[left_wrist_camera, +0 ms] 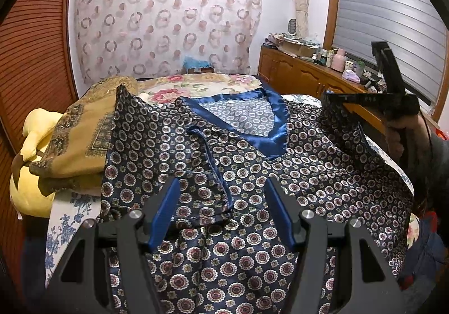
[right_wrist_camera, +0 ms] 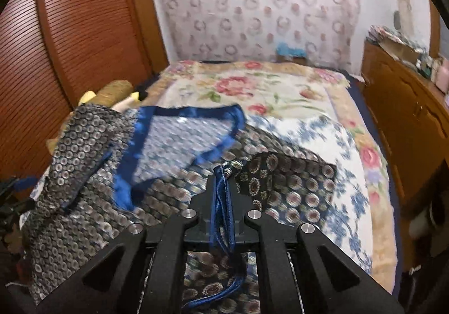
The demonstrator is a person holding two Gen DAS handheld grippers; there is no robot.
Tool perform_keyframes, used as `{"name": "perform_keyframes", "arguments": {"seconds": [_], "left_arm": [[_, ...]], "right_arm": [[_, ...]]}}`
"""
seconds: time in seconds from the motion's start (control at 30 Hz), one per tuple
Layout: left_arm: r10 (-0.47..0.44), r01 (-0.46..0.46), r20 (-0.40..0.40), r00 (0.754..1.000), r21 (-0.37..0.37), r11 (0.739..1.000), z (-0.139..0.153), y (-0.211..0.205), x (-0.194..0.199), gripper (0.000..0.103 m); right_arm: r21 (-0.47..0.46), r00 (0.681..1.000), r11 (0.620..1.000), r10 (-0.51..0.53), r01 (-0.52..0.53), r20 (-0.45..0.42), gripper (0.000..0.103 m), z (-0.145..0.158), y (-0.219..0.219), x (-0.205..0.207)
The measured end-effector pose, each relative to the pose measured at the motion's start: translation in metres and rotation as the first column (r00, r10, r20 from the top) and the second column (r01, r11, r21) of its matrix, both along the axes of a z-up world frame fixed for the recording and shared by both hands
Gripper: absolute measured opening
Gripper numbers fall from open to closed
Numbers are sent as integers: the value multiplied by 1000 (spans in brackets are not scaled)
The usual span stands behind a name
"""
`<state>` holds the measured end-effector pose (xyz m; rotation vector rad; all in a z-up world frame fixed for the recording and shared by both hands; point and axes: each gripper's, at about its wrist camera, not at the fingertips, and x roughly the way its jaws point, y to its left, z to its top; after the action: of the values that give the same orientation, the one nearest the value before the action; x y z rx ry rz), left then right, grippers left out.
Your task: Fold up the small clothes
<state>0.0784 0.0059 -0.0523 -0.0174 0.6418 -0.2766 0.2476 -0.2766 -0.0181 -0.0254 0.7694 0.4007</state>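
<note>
A navy satin top (left_wrist_camera: 252,173) with round medallion print and a shiny blue V-neck trim (left_wrist_camera: 269,140) lies spread front-up on the bed. My left gripper (left_wrist_camera: 223,204) hovers just over its lower middle, open, its blue pads (left_wrist_camera: 165,210) wide apart with nothing between them. My right gripper (right_wrist_camera: 223,173) is shut on the blue-edged sleeve hem (right_wrist_camera: 221,201), which runs back between the fingers. In the left wrist view the right gripper (left_wrist_camera: 334,98), held by a person's hand (left_wrist_camera: 398,134), lifts that sleeve end off the bed at the right. The top (right_wrist_camera: 84,168) looks blurred in the right wrist view.
A floral bedspread (right_wrist_camera: 280,89) covers the bed. A folded tan blanket (left_wrist_camera: 81,140) and a yellow pillow (left_wrist_camera: 33,131) sit by the top's left edge. A slatted wooden door (left_wrist_camera: 31,61) stands on the left and a cluttered wooden cabinet (left_wrist_camera: 297,72) on the right.
</note>
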Motion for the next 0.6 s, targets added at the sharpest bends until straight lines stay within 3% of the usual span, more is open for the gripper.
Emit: {"name": "perform_keyframes", "arguments": {"seconds": [0.03, 0.1, 0.17, 0.33, 0.6], "left_arm": [[2, -2, -1, 1000, -2, 1000, 0, 1, 0, 62], [8, -8, -2, 1000, -4, 1000, -1, 4, 0, 62], [14, -14, -3, 1000, -6, 1000, -1, 7, 1, 62], [36, -36, -9, 999, -5, 999, -3, 16, 8, 62], [77, -77, -28, 997, 1, 997, -2, 45, 32, 62]], "right_arm": [[-1, 1000, 1000, -5, 5, 11, 17, 3, 2, 0], [9, 999, 1000, -15, 14, 36, 50, 8, -2, 0], [-19, 997, 998, -59, 60, 49, 67, 8, -11, 1], [-107, 990, 985, -139, 137, -10, 67, -14, -39, 5], [-197, 975, 967, -185, 159, -121, 67, -65, -71, 6]]}}
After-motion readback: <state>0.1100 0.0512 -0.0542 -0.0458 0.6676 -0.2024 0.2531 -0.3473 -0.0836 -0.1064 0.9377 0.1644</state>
